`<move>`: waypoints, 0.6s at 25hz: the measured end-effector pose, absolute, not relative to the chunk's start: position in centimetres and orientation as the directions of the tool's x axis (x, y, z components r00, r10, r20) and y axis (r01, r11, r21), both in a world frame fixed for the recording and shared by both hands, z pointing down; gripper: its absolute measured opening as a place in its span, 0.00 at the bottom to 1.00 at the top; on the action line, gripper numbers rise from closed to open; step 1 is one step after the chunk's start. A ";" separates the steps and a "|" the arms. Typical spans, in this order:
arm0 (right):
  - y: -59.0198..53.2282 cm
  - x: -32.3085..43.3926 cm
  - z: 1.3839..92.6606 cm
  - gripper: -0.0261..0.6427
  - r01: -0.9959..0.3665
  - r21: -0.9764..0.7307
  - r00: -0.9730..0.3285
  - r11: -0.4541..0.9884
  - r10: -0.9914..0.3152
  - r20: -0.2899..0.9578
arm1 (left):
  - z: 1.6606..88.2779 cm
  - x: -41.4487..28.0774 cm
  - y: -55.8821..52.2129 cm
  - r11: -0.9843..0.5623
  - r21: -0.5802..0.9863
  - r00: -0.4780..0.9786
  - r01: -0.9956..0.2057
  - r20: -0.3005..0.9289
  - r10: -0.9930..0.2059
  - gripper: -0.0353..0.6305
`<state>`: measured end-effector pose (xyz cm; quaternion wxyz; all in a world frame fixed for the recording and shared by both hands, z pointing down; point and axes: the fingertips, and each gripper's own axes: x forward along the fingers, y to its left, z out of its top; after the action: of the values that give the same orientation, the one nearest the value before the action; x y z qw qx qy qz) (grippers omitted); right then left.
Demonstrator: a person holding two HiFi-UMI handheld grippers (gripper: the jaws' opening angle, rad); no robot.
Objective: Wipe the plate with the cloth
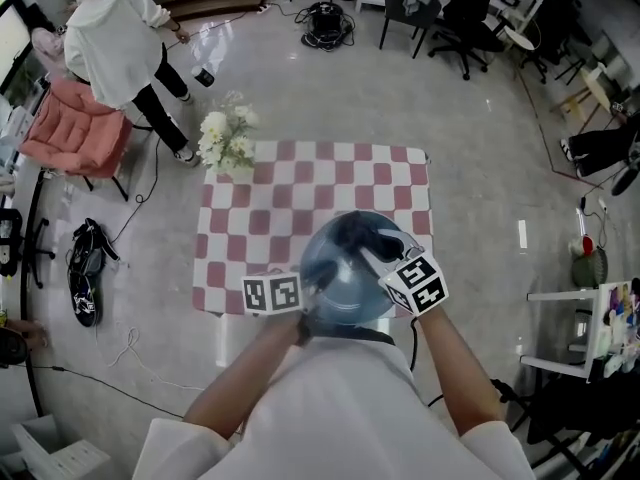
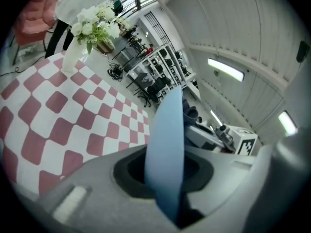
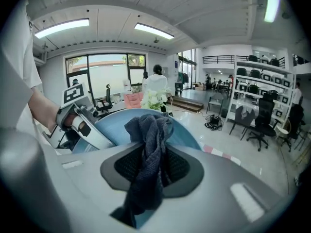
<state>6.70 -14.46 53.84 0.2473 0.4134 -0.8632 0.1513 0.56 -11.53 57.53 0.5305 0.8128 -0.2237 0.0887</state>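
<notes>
A light blue plate (image 1: 345, 268) is held up above the near edge of the checked table (image 1: 300, 218). My left gripper (image 1: 305, 303) is shut on the plate's rim; the plate (image 2: 165, 154) shows edge-on between its jaws. My right gripper (image 1: 385, 258) is shut on a dark blue cloth (image 3: 148, 164), and the bunched cloth (image 1: 355, 233) lies against the plate's (image 3: 112, 125) face. The left gripper (image 3: 80, 123) and the hand holding it appear at the left of the right gripper view.
A white vase of flowers (image 1: 226, 140) stands at the table's far left corner. A person (image 1: 115, 38) stands beyond it beside a pink chair (image 1: 75, 128). Office chairs (image 1: 455, 18) and cables (image 1: 325, 23) lie on the floor behind.
</notes>
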 end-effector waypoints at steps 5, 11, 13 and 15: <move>-14.4 10.4 54.8 0.19 -0.855 -0.045 -0.445 0.516 -0.687 0.575 | 57.8 0.9 -11.3 -0.320 0.822 0.874 -0.472 0.388 -0.291 0.16; -13.7 13.5 55.6 0.19 -0.890 -0.032 -0.381 0.454 -0.705 0.598 | 57.9 0.8 -11.7 -0.335 0.803 0.861 -0.493 0.394 -0.323 0.16; -13.3 13.8 55.7 0.19 -0.889 -0.037 -0.385 0.456 -0.703 0.598 | 57.7 0.6 -12.0 -0.350 0.791 0.856 -0.501 0.392 -0.338 0.16; -13.0 14.0 55.8 0.19 -0.887 -0.045 -0.393 0.459 -0.700 0.597 | 57.5 0.4 -12.4 -0.367 0.778 0.850 -0.510 0.389 -0.355 0.16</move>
<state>14.02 -13.02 55.82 0.2576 0.4871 -0.8145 0.1817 0.35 -12.38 57.46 0.4974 0.8231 -0.2625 0.0779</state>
